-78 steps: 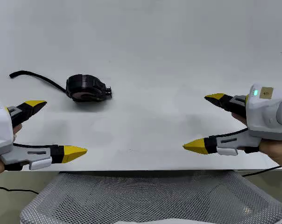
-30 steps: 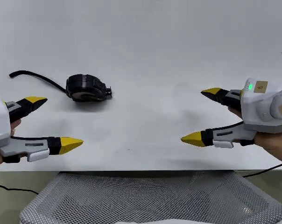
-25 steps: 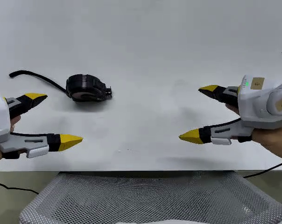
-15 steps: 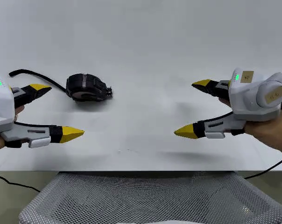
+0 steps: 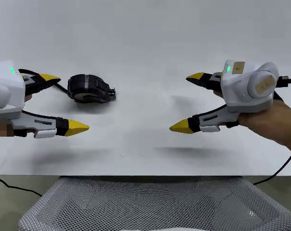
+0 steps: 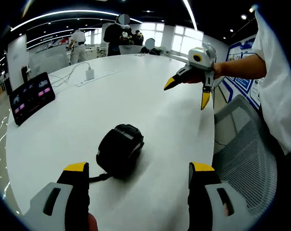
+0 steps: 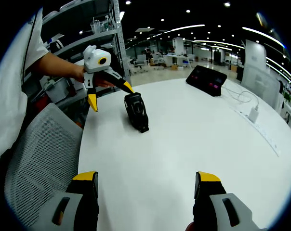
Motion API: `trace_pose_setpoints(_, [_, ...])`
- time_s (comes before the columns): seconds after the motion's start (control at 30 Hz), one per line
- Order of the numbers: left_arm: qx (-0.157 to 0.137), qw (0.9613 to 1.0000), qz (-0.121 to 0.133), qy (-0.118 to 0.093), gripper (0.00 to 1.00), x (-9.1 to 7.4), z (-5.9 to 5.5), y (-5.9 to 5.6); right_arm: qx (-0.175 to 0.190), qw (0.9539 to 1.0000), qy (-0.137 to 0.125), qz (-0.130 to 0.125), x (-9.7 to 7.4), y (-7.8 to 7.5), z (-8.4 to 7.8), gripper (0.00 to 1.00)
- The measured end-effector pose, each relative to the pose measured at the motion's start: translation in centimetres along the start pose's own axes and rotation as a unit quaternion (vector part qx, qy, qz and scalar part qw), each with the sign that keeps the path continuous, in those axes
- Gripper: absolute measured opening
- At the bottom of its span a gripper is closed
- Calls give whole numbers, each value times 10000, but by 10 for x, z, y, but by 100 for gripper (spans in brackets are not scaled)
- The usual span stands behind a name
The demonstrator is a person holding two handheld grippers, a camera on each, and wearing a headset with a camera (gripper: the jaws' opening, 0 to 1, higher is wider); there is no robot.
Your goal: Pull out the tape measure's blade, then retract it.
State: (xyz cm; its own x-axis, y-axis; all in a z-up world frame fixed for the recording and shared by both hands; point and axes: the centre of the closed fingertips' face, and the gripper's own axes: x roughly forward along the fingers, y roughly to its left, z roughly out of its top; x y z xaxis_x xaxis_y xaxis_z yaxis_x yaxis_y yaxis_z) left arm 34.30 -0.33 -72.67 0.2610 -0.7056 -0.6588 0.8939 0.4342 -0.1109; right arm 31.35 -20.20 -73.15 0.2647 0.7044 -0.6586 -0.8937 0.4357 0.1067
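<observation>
Jaws were wide apart, empty, on left hand-held gripper (image 5: 73, 102) and right hand-held gripper (image 5: 178, 103). Black round tape measure (image 5: 89, 89) sat on white tabletop (image 5: 145, 48) just ahead of the left one, far from the right.

Your head view bright and evenly lit, soft shadows along the front edge of the table (image 5: 150, 48), your gripper views bowed at the edges, ceiling lights (image 7: 184, 27) glaring.

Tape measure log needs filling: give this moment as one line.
tape measure: on table, blade in | left tongs: open, not touching | right tongs: open, apart | pull: not begun
</observation>
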Motion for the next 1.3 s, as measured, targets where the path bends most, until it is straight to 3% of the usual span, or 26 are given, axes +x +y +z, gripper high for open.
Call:
trace_pose_setpoints(0.67, [248,9992,-150,281,72,16,-8,17,-277,9992,66,295,29,-3,12,79])
trace_pose_setpoints(1.3, [556,9963,-352,559,46,37,-13,31,-277,9986,30,450,43,-5,20,78])
